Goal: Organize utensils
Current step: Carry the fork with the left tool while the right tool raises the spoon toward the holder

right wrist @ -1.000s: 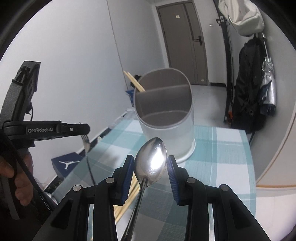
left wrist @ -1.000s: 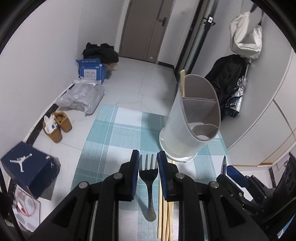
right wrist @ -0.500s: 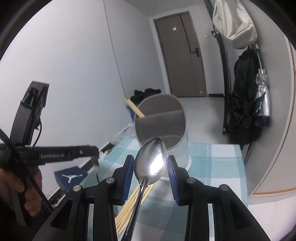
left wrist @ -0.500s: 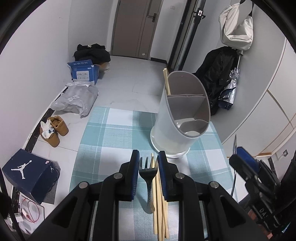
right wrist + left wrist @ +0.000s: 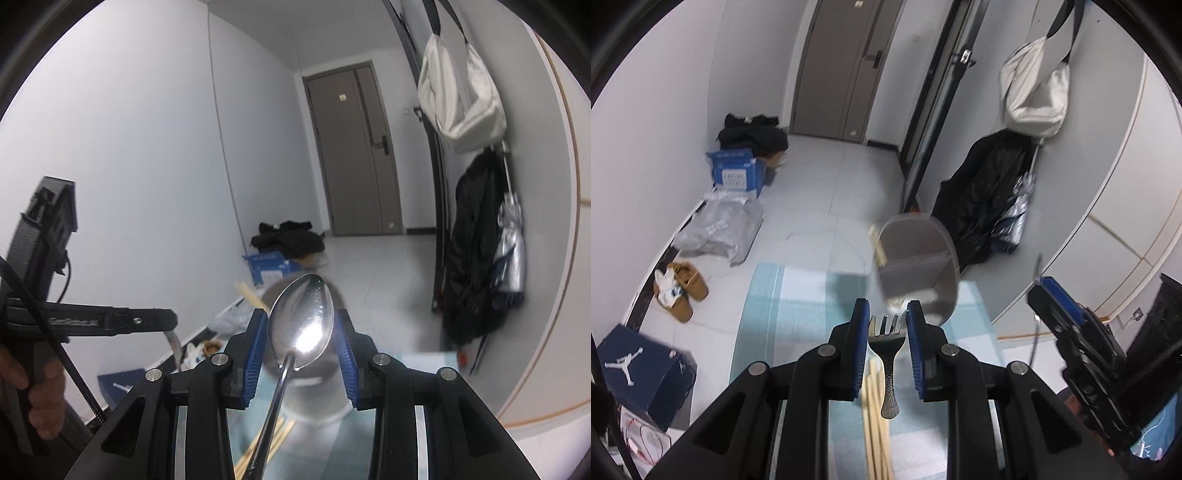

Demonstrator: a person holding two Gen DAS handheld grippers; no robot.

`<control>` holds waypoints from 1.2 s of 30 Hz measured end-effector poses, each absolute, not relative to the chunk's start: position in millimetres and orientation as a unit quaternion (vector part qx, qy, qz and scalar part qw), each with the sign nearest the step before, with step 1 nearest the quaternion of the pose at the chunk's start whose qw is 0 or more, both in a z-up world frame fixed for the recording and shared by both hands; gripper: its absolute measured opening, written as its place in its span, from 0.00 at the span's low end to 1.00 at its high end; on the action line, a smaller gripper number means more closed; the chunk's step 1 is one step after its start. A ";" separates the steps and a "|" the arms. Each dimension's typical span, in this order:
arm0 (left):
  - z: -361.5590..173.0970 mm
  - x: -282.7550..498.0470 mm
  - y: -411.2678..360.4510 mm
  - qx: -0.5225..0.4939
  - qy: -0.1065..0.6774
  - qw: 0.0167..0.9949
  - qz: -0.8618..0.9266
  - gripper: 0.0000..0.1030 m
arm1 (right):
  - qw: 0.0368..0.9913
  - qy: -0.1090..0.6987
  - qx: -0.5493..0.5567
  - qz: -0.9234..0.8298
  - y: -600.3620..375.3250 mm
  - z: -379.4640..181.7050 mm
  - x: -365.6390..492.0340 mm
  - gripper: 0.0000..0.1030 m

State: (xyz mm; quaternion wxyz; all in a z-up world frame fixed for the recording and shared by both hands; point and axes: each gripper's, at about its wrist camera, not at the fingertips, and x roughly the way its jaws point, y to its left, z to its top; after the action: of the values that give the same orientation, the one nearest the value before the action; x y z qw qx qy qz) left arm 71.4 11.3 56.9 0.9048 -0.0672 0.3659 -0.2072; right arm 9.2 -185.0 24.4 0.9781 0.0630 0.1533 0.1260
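Note:
My left gripper [image 5: 886,325] is shut on a metal fork [image 5: 888,354], tines pointing forward, held above the checked cloth [image 5: 798,317]. My right gripper [image 5: 301,332] is shut on a metal spoon [image 5: 301,325], bowl up. The grey divided utensil holder [image 5: 916,266] stands on the cloth beyond both grippers, blurred, with a wooden chopstick [image 5: 877,245] in its far compartment; it also shows behind the spoon in the right wrist view [image 5: 310,391]. Loose wooden chopsticks [image 5: 875,417] lie on the cloth under my left gripper. The right gripper shows at the right of the left wrist view [image 5: 1056,299].
Table edge is rounded at the right [image 5: 1015,332]. On the floor are a blue carton [image 5: 737,173], a grey bag [image 5: 720,232], brown shoes [image 5: 681,291] and a dark shoe box [image 5: 639,373]. Black coat [image 5: 990,195] and white bag [image 5: 1038,96] hang on the right wall.
Both grippers have risen and drawn back from the holder, which now looks smaller and lower. Fork and spoon stay gripped.

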 end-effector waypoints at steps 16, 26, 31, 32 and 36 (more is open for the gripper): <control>123.0 122.3 10.1 -0.140 0.259 0.934 -0.204 0.16 | 0.993 0.042 -0.007 0.113 -177.1 95.3 106.4 0.34; 106.9 154.7 10.3 -0.137 0.284 0.929 -0.195 0.16 | 0.996 0.010 -0.018 0.091 -158.5 73.3 154.1 0.34; 102.1 163.9 8.4 -0.132 0.293 0.927 -0.192 0.16 | 0.998 0.002 -0.002 0.068 -151.0 56.6 162.3 0.34; 100.7 165.2 8.0 -0.132 0.295 0.927 -0.191 0.16 | 0.998 0.002 0.001 0.065 -149.2 54.2 161.3 0.34; 96.0 171.7 6.7 -0.133 0.302 0.925 -0.191 0.16 | 0.999 0.003 0.021 0.042 -149.2 44.9 162.2 0.34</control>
State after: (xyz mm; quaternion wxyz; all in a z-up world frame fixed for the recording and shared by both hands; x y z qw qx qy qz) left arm 171.7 6.7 96.0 0.9245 -0.1328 0.3017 -0.1913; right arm 162.2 -149.2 44.9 0.9989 0.0206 0.0034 0.0415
